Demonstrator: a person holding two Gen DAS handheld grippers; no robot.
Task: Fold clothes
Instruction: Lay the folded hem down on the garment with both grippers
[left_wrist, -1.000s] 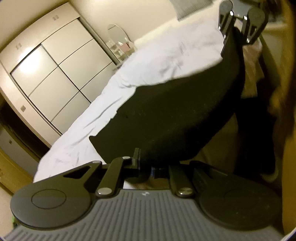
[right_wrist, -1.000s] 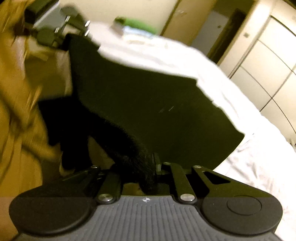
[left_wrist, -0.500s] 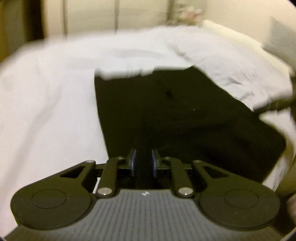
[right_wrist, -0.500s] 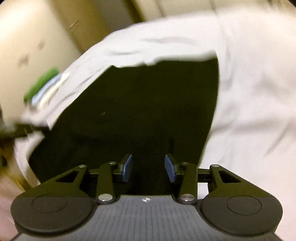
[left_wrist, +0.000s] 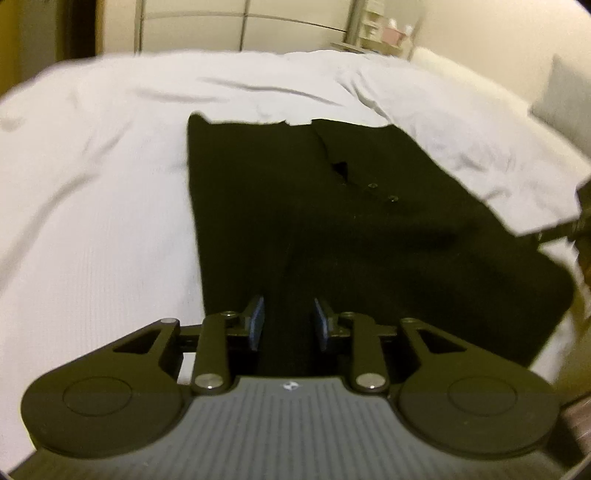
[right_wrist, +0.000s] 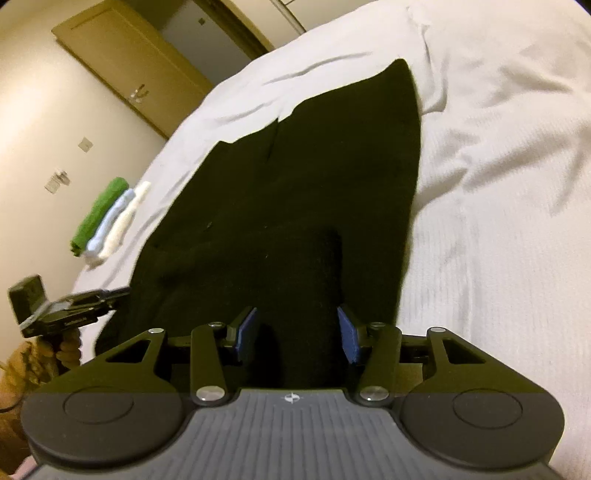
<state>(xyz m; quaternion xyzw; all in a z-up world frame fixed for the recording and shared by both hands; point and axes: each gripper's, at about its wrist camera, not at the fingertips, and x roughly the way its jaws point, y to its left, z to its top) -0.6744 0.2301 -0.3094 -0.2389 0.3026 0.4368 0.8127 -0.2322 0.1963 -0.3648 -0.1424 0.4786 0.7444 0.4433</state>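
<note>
The black garment (left_wrist: 332, 229) lies spread flat on the white bed (left_wrist: 92, 192), its near hem at the bed's front edge. The left gripper (left_wrist: 287, 320) sits at that hem with its jaws narrowly apart, a strip of dark cloth running between the blue pads (left_wrist: 256, 320); whether they touch the cloth is hard to tell against the black. The right gripper (right_wrist: 297, 334) is opened wider over the other end of the hem, a raised fold of cloth standing between its pads (right_wrist: 349, 338) without being pinched.

The step in hand looks like laying out and smoothing before the first fold. To do it well, each gripper should take a hem corner square, both layers together, and keep the cloth taut between them so the fold line runs straight.

No container is in view; a small stack of folded clothes (right_wrist: 105, 221) rests loose on the bed's far side.
</note>
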